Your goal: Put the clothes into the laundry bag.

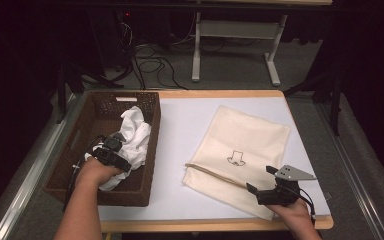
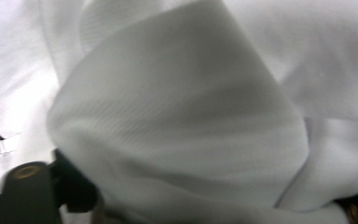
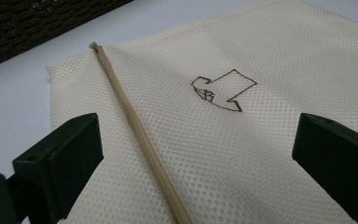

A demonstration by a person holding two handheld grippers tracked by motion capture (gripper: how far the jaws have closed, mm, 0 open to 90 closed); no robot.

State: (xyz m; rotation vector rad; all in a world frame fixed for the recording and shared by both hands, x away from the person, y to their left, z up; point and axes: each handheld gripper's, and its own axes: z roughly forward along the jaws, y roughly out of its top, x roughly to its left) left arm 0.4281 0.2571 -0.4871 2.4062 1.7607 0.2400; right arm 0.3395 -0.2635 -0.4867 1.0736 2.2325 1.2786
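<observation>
White cloth (image 1: 132, 135) lies crumpled in the brown woven basket (image 1: 96, 112) at the left side of the desk (image 1: 185, 120), bunched toward the basket's right wall and near end. The left claw (image 1: 111, 150) is down inside the basket, pushed into the cloth; in the left gripper view a thick fold of the white cloth (image 2: 182, 116) bulges between the jaws and hides most of them, one dark jaw showing at the lower left. Whether the pads press on the fold or stand loose around it I cannot tell. To the right of the basket, well apart from it, a cream mesh bag (image 1: 240, 150) lies flat on the desk, with a small dark outline figure (image 3: 221, 91) stitched on it and a zip (image 3: 137, 130) running along its near edge. The right claw (image 1: 262, 180) rests at the bag's near corner, jaws spread wide with only mesh and zip below them, holding nothing
</observation>
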